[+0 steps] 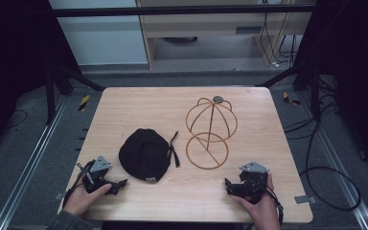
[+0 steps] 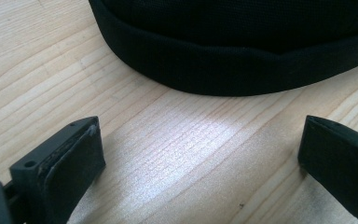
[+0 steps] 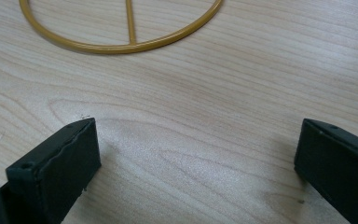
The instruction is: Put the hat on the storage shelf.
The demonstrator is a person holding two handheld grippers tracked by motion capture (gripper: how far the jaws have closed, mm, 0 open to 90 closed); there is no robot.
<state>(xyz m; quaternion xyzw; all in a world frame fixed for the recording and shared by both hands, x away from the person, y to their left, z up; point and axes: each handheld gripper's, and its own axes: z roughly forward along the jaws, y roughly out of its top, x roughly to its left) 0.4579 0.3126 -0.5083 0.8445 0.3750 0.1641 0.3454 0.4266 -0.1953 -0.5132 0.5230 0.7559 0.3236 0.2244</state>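
While both grippers rest near the front edge, the wooden table [image 1: 139, 103] carries two items in its middle area. Largest of these is the gold wire hat stand [image 1: 210, 132], positioned right of centre: its round base ring lies flat on the surface, and its domed wire cage extends toward the back edge, ending in a small grey knob close to that edge. Next in size is the black cap [image 1: 145, 154], lying left of centre and just beside the stand's base ring without touching it. A thin black strap [image 1: 174, 149] trails from the cap's right side, between cap and ring.

Left gripper [image 1: 117, 184]: held in the person's left hand [image 1: 82, 197] near the front-left corner, pointing toward the cap. In the left gripper view the jaws stand wide apart with bare wood between them; nothing is grasped. The cap's lower band [image 2: 242, 70] lies just beyond the jaw tips, clear of both.

Right gripper [image 1: 227, 186]: held in the person's right hand [image 1: 264, 207] toward the front-right corner, in front of the stand's base ring. In the right gripper view the jaws are likewise spread wide, with bare wood between them and nothing grasped. The gold ring and its single cross-wire [image 3: 130, 23] lie farther ahead, well apart from the jaw tips.

Each gripper carries a grey three-cornered plate on top and a trailing cable.
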